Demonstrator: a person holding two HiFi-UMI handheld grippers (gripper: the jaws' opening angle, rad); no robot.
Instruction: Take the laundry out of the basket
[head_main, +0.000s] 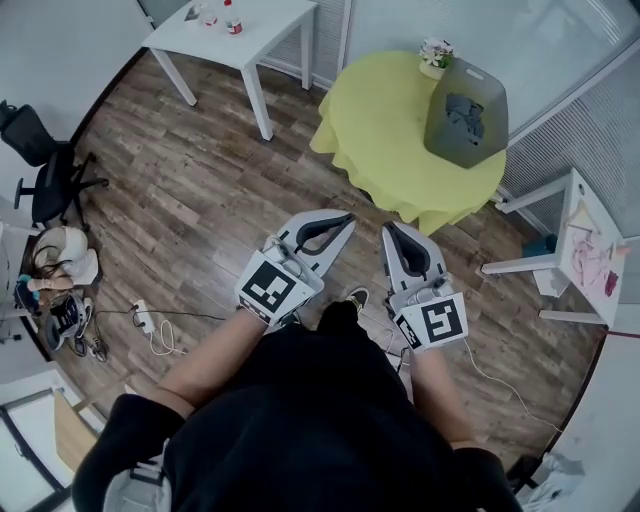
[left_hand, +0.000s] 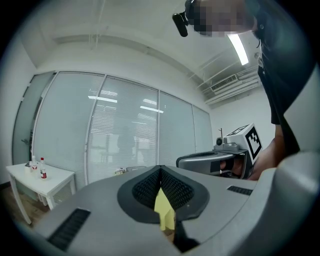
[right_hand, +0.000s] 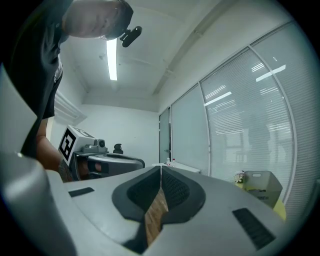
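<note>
You hold both tools level in front of your body, your bare forearms stretched forward and each marker cube sitting just ahead of a wrist. The left tool (head_main: 343, 219) and the right tool (head_main: 390, 230) lie side by side, near each other but not touching, and their tips angle slightly towards one another as they point across the wooden floor (head_main: 200, 200) at the round worktop (head_main: 385, 125) with its yellow cloth. In the left gripper view your left tool (left_hand: 160, 168) has its jaws brought together at the tips with nothing between them; only a sliver of the yellow cloth shows through the hollow behind them. In the right gripper view your right tool (right_hand: 161, 168) is likewise closed and empty, with floorboards showing through the same hollow. The grey basket (head_main: 492, 105) stands on the far right part of the worktop, well apart from both tools, and the laundry (head_main: 464, 114) lies inside it as a dark, crumpled heap below the rim. A small flower pot (head_main: 435, 55) stands just beside the basket on the same cloth. Off to the left, a white table (head_main: 250, 35) carries a few small bottles (head_main: 232, 20).
</note>
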